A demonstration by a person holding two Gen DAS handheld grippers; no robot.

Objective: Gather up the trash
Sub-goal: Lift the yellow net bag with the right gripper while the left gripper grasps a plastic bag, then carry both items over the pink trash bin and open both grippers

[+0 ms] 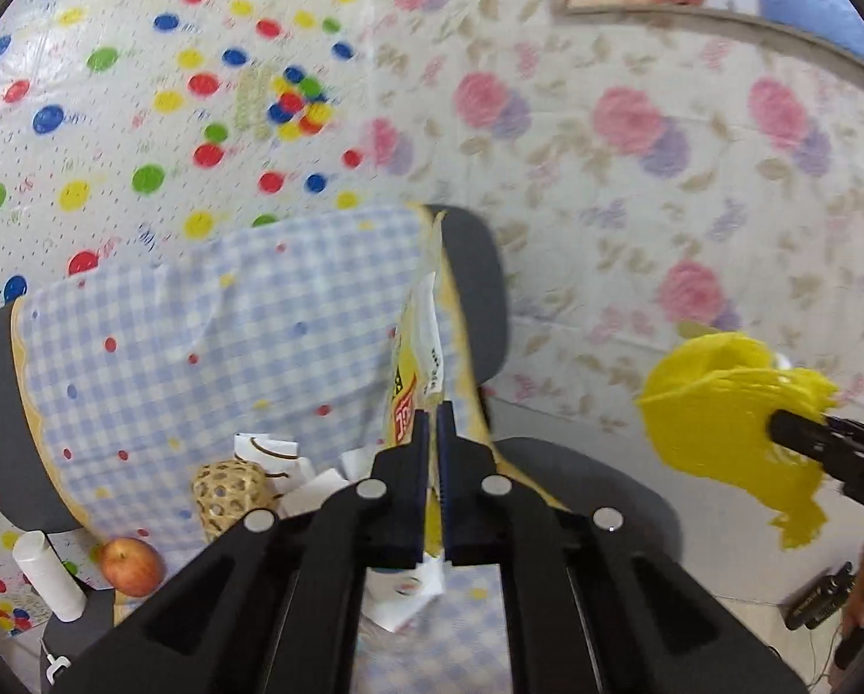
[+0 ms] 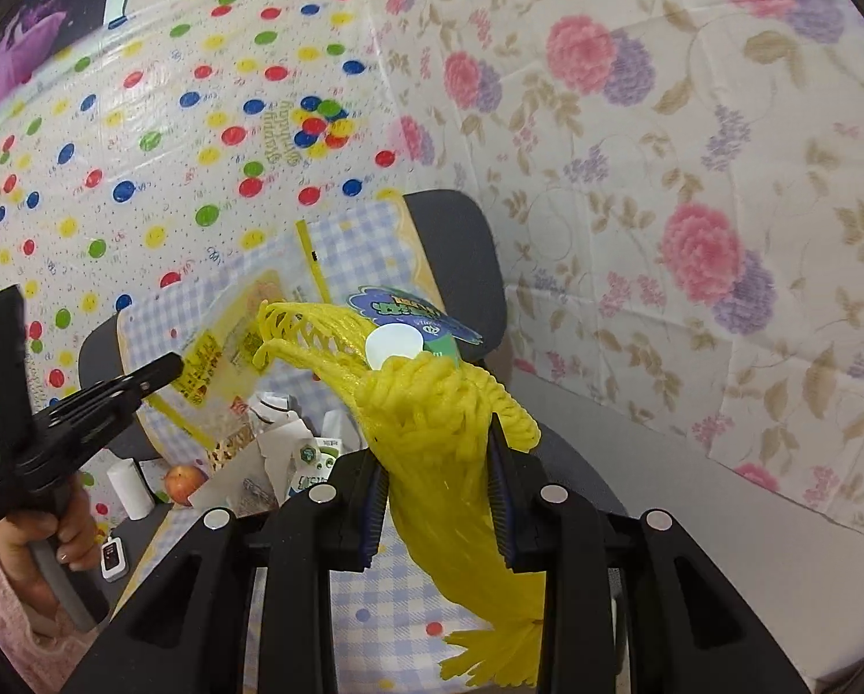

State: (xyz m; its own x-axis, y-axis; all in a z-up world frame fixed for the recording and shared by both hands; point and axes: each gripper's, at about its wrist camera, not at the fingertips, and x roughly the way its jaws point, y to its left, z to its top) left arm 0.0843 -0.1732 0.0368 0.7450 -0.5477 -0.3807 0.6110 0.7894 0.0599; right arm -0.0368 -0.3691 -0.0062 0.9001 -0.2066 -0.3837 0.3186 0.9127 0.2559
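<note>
In the left wrist view my left gripper (image 1: 432, 422) is shut on a clear plastic wrapper (image 1: 417, 341) with yellow print, which stands up from between the fingertips. The right wrist view shows that same wrapper (image 2: 229, 341) hanging from the left gripper (image 2: 169, 370) above the table. My right gripper (image 2: 438, 451) is shut on a yellow foam fruit net (image 2: 432, 405), bunched between its pads and trailing below them. The net (image 1: 721, 422) and the right gripper (image 1: 802, 434) also show at the right of the left wrist view. A green and blue packet (image 2: 412, 309) with a white cap lies behind the net.
A table with a blue checked cloth (image 1: 200, 318) carries crumpled paper scraps (image 1: 270, 451), a woven ball (image 1: 229, 491), an apple (image 1: 130, 565) and a white tube (image 1: 47, 575). Dark grey chairs (image 1: 478, 289) stand around it. Patterned sheets cover the walls. A hand (image 2: 62, 526) grips the left handle.
</note>
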